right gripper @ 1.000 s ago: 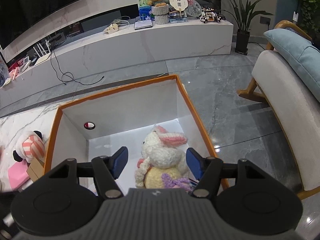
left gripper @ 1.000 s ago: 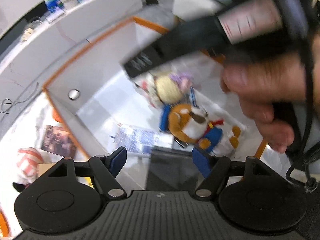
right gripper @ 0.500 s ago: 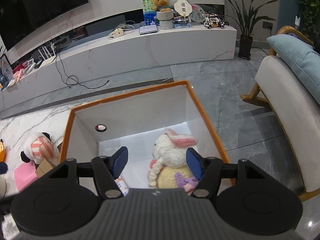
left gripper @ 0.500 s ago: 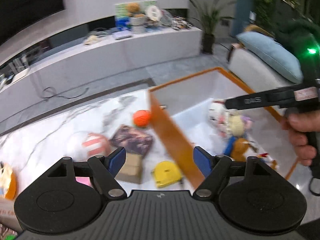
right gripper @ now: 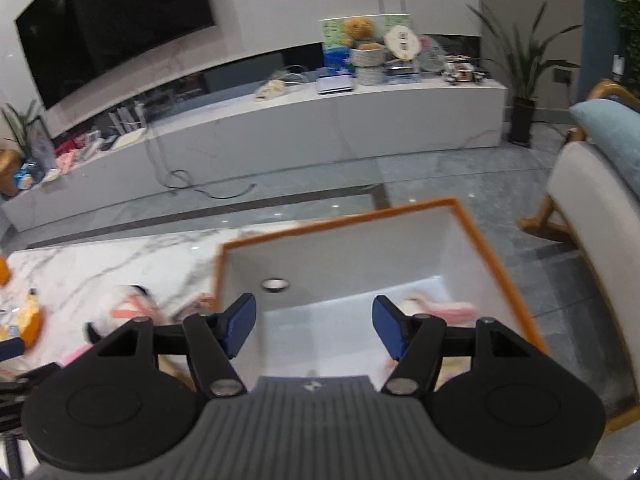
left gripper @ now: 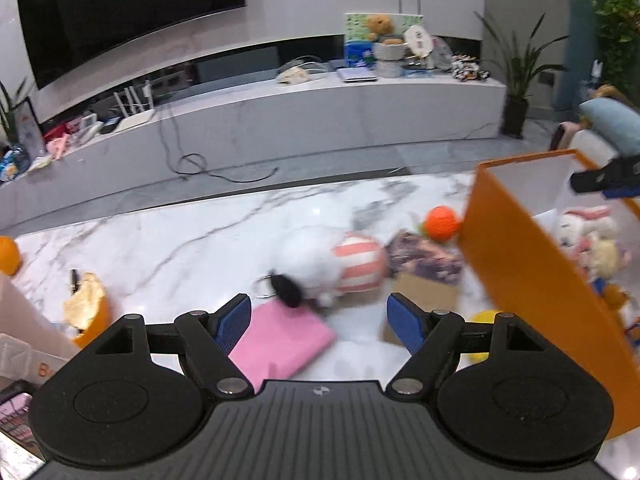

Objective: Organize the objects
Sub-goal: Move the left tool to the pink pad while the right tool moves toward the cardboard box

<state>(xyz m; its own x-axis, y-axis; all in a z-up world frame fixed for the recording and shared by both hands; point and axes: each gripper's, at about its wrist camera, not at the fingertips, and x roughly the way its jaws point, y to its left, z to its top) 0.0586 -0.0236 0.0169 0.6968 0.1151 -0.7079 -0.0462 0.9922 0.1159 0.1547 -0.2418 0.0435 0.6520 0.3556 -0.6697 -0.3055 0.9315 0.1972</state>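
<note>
A: Left view?
B: My left gripper (left gripper: pixel 319 321) hangs empty, jaws apart, over the striped plush (left gripper: pixel 344 264) on the marble table (left gripper: pixel 168 240), beside the orange box (left gripper: pixel 532 276).
A: Right view?
B: My right gripper (right gripper: pixel 313 328) gapes empty over the box. I reckon the next move is grasping that plush.

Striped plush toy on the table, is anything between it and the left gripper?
Nothing visible blocks it. The left gripper is open and empty, and the striped plush toy lies just beyond its fingertips, next to the pink pad.
</note>
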